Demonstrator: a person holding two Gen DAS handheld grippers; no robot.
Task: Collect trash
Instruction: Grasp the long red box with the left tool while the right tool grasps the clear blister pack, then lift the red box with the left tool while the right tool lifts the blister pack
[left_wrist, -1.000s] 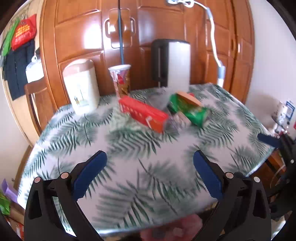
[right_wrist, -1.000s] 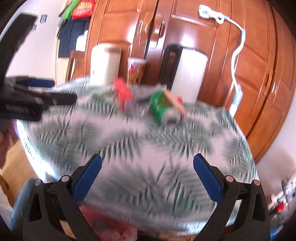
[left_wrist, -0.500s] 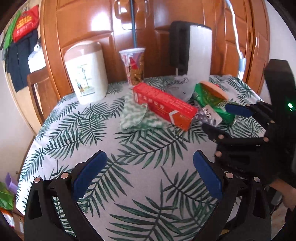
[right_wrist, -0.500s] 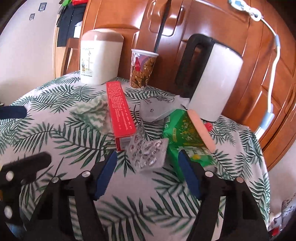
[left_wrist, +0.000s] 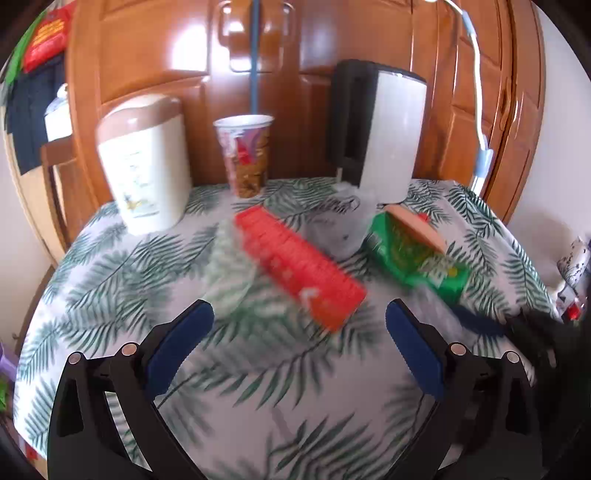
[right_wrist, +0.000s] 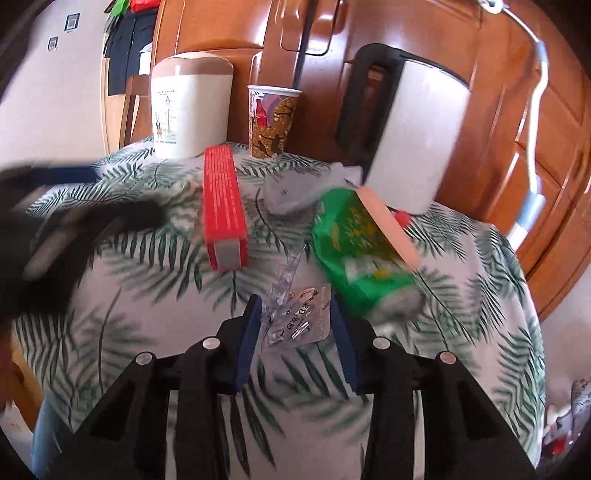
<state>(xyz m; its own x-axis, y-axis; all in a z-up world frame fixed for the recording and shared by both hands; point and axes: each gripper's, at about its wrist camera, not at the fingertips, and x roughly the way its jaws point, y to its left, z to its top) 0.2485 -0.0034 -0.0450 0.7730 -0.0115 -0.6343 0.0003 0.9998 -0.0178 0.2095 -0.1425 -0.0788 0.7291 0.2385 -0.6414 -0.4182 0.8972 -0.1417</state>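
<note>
My right gripper (right_wrist: 295, 314) has advanced, jaws closing around the blister pack (right_wrist: 301, 317); my left gripper (left_wrist: 299, 325) hangs wide, empty

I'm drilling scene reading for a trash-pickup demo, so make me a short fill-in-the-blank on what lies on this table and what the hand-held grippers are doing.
1. The long box lying on the leaf-print tablecloth is ____ in colour.
2. The right hand-held gripper is closing around a crumpled ____ pack.
3. The printed paper cup stands between the cream bin and the ____.
4. The left hand-held gripper has ____ between its pads.

Missing words: red; blister; kettle; nothing
</note>
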